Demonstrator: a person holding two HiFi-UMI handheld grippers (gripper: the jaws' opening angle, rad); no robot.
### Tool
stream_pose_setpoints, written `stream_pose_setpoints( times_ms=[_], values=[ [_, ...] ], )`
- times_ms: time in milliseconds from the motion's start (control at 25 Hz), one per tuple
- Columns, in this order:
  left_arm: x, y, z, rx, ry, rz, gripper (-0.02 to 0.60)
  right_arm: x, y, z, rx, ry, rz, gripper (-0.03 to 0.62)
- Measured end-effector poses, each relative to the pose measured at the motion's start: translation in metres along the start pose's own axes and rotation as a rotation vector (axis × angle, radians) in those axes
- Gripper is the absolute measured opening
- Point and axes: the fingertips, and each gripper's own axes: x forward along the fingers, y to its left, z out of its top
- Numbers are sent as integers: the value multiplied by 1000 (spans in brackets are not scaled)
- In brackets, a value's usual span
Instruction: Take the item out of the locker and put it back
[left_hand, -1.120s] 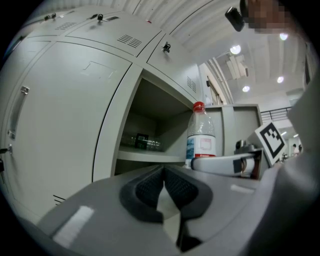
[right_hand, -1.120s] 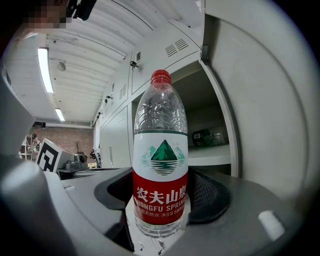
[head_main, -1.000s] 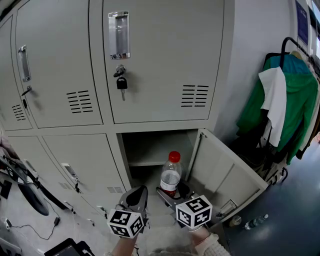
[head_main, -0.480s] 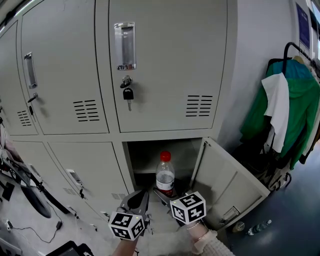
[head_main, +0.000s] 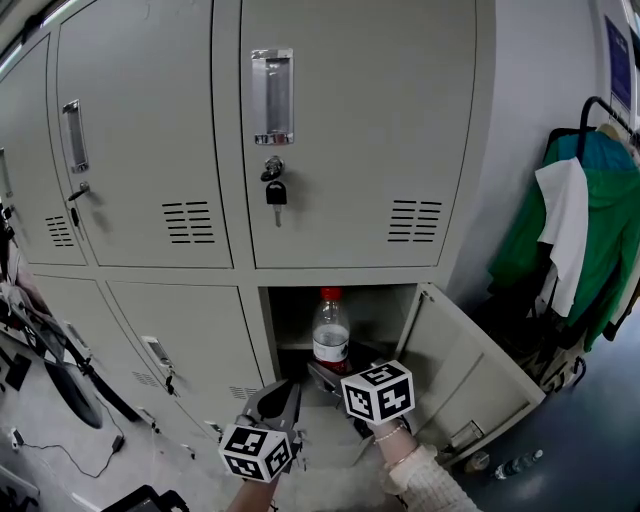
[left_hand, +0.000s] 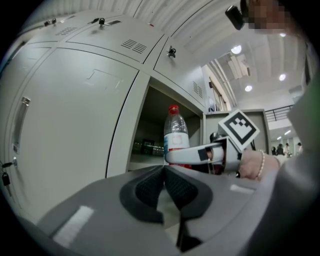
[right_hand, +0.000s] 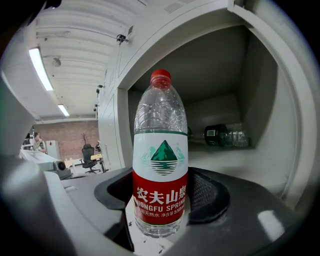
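Bottle (right_hand: 160, 150) firmly between right gripper (right_hand: 162, 196) jaws

An office locker area. A bank of grey metal lockers (head_main: 340, 140) is rising ahead of and above the right hand-held gripper (head_main: 328, 372), one with a key (head_main: 276, 192) hanging in its lock. To that gripper's right, a coat rack (head_main: 588, 108) is holding green jackets (head_main: 610, 240). Off to its left, an office chair (right_hand: 90, 152) is sitting under strip lights (right_hand: 39, 62).

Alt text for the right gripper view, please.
The right gripper holds a red-capped water bottle upright between its jaws, in front of an open locker compartment. A second bottle lies on its side on the shelf inside.
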Motion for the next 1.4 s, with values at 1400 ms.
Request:
stream_pose_setpoints(
  times_ms=[1400],
  values=[
    [0,-3,-1,19,3,-14,6,37,-40,65,-53,-72,-43,307]
  ],
)
